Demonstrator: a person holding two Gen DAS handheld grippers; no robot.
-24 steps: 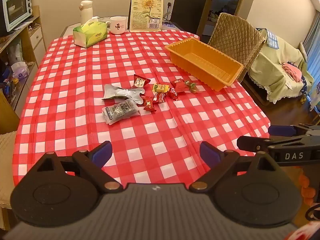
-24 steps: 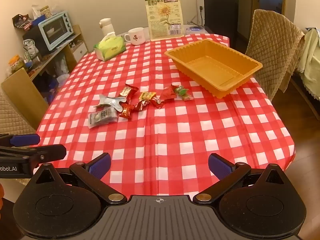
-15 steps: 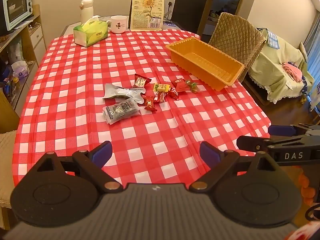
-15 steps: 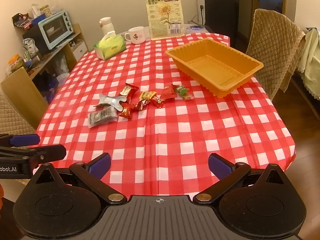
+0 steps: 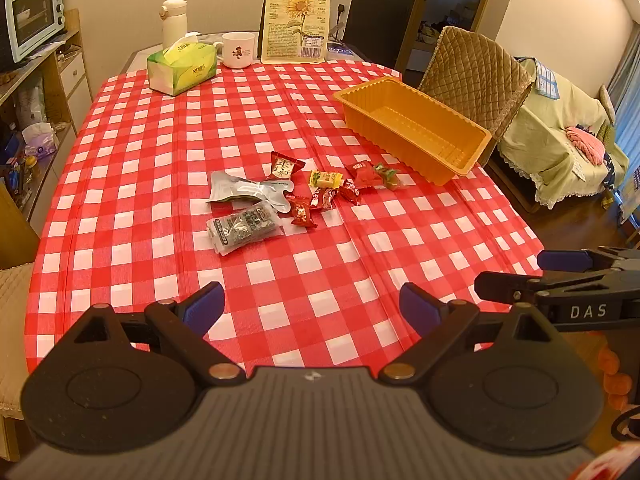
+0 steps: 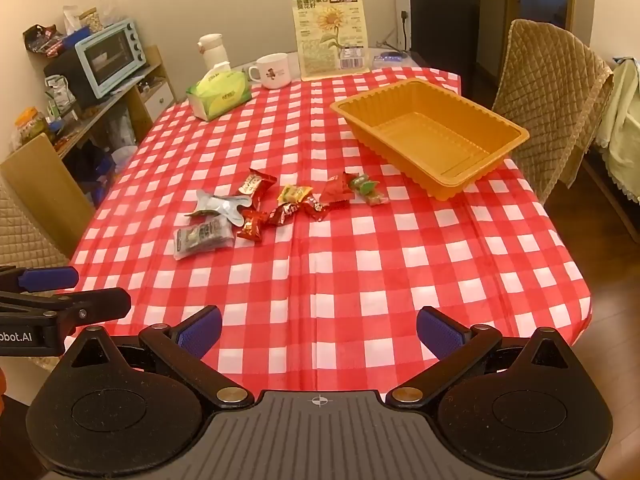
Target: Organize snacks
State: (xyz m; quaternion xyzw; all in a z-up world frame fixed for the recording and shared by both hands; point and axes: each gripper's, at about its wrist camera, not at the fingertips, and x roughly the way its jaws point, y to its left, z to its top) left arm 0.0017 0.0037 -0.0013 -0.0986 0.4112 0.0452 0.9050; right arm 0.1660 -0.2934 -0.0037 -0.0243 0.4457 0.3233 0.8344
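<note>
Red-and-white checked cloth covers the table (image 5: 280, 320). We hold the left tongs (image 5: 311, 305) and the right tongs (image 6: 319, 330) over its near edge, both spread wide apart with nothing between them. The snacks (image 5: 304, 192) lie scattered mid-table, well apart from both tongs. The orange tray (image 5: 412, 128) sits empty toward the far right edge.

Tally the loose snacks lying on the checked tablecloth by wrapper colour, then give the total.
Red wrappers: 5
Yellow wrapper: 1
Green wrapper: 1
Silver foil pouch: 1
Clear packet with dark contents: 1
Total: 9
</note>
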